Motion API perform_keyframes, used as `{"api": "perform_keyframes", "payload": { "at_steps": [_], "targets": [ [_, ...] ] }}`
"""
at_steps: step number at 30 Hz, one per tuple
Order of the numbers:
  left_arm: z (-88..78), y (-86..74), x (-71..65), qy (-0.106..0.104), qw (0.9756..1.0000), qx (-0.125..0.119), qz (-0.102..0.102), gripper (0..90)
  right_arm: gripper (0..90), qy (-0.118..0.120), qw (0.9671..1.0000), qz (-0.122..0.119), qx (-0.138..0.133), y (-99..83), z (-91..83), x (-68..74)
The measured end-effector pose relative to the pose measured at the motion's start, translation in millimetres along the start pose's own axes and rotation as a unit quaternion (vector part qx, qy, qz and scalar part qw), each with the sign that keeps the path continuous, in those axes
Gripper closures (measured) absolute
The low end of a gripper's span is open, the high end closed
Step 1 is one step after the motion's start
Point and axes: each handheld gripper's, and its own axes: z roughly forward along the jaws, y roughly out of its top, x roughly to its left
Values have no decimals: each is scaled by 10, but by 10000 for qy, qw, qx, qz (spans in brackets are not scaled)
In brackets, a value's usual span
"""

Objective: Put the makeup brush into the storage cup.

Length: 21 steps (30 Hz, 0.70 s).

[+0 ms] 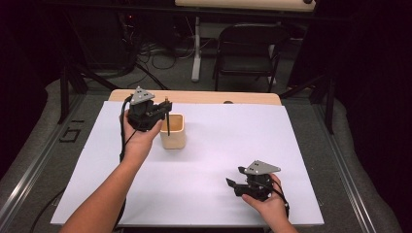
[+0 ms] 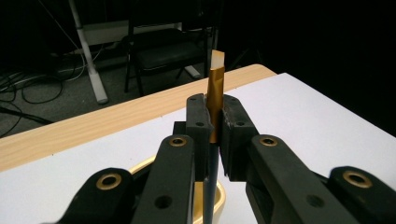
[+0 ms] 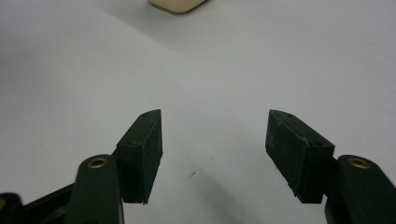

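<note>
My left gripper [image 1: 164,110] is shut on a pen [image 1: 167,119] and holds it upright over a cream cup [image 1: 173,132] on the white sheet. In the left gripper view the pen [image 2: 215,88] shows a gold upper part with a pale tip, its dark shaft running down between the pads toward the cup [image 2: 219,198] below; my left gripper [image 2: 213,126] clamps it near the gold section. My right gripper [image 1: 234,183] rests low at the front right of the sheet. Its jaws stand open in the right gripper view [image 3: 214,144], nothing between them, the cup [image 3: 177,4] far ahead.
A white sheet [image 1: 228,145] covers the wooden table [image 1: 194,96]. Behind the table stand a black folding chair [image 1: 248,51], a white desk leg [image 1: 196,48] and loose cables on the floor. Metal rails run along both sides of the table.
</note>
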Motion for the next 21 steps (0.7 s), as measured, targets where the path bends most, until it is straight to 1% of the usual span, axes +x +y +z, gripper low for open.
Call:
{"api": "perform_keyframes", "payload": {
  "at_steps": [5, 13, 19, 21],
  "targets": [
    [16, 30, 14, 19, 10000, 17, 6, 836, 367, 12, 10000, -15, 2, 0, 4, 8],
    [72, 81, 63, 113, 9999, 42, -6, 836, 367, 10, 10000, -7, -11, -1, 0, 3],
    [139, 98, 112, 164, 9998, 123, 62, 836, 367, -2, 10000, -9, -20, -2, -4, -1],
    [158, 103, 130, 158, 9998, 145, 51, 836, 367, -3, 10000, -4, -20, -3, -4, -5]
  ]
}}
